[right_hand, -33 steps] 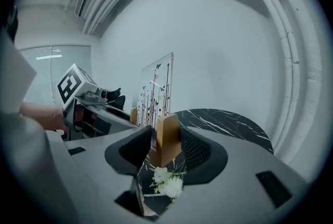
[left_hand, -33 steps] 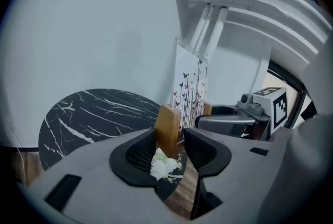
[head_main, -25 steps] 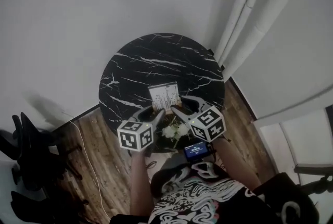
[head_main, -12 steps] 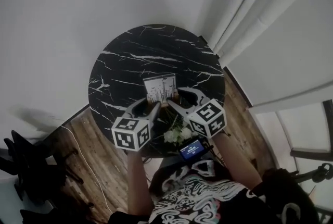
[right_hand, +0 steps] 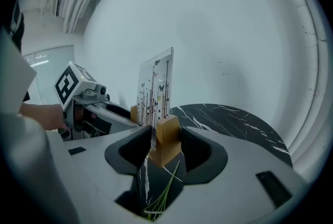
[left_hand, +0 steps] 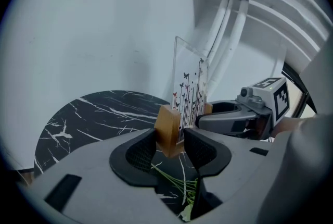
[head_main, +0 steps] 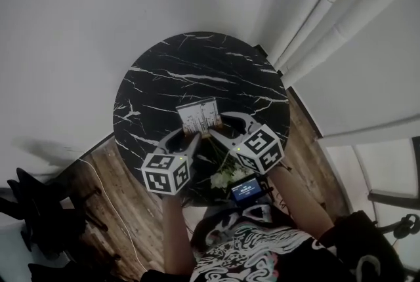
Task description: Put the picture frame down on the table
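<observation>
The picture frame is a clear panel printed with stems and butterflies, standing in two wooden blocks. I hold it upright above the round black marble table, near its front edge. My left gripper is shut on the left wooden block. My right gripper is shut on the right wooden block. The panel rises between the two grippers, and in the right gripper view the panel shows edge-on.
White flowers with green stems lie on the table's front edge under my grippers. A small lit screen sits at my waist. White pipes run along the wall at right. A black chair stands on the wooden floor at left.
The frame and both grippers have stayed together over the table's front part; the camera view has shifted slightly, and the frame sits a little lower and further left than before.
</observation>
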